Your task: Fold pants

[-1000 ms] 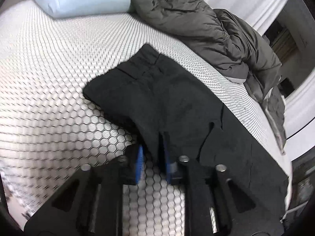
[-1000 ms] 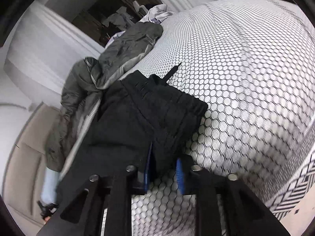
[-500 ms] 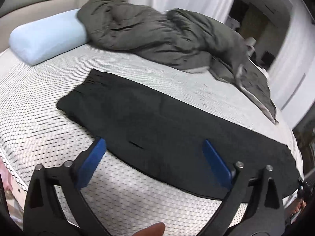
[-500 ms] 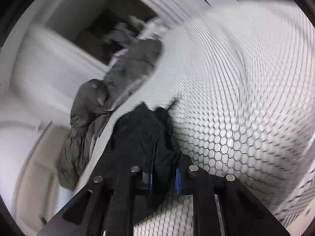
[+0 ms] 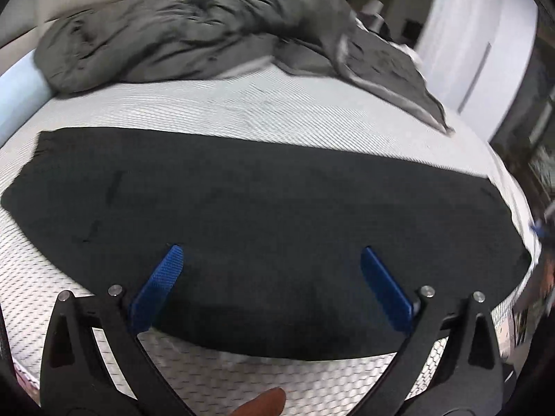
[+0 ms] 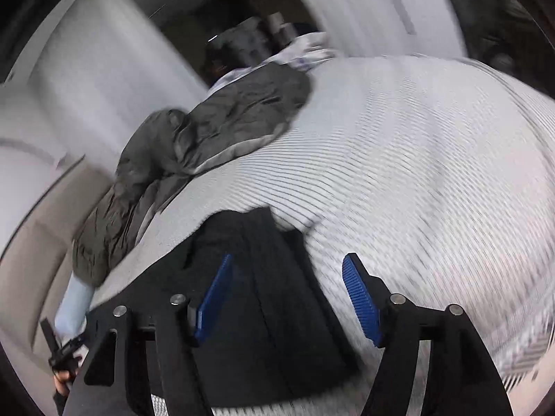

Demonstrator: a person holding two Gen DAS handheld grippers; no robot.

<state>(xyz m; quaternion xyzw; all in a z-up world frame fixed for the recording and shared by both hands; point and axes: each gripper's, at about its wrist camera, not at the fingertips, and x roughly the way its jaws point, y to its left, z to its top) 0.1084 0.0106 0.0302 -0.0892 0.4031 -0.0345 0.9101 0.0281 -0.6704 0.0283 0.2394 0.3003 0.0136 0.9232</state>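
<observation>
Pants (image 5: 263,215) on bed (image 5: 312,111), before duvet (image 5: 194,31)

Dim, even indoor light; heavy motion blur across the bed (image 6: 433,159); fisheye bending and dark vignetting at frame edges.

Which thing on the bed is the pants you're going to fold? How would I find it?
Look at the big bed with the white honeycomb-patterned mattress. A crumpled grey-green blanket is heaped along the far side, with a pale blue pillow poking out beside it. The pants are the long black strip nearer the front: the only thing lying flat and smooth, and the darkest.
</observation>
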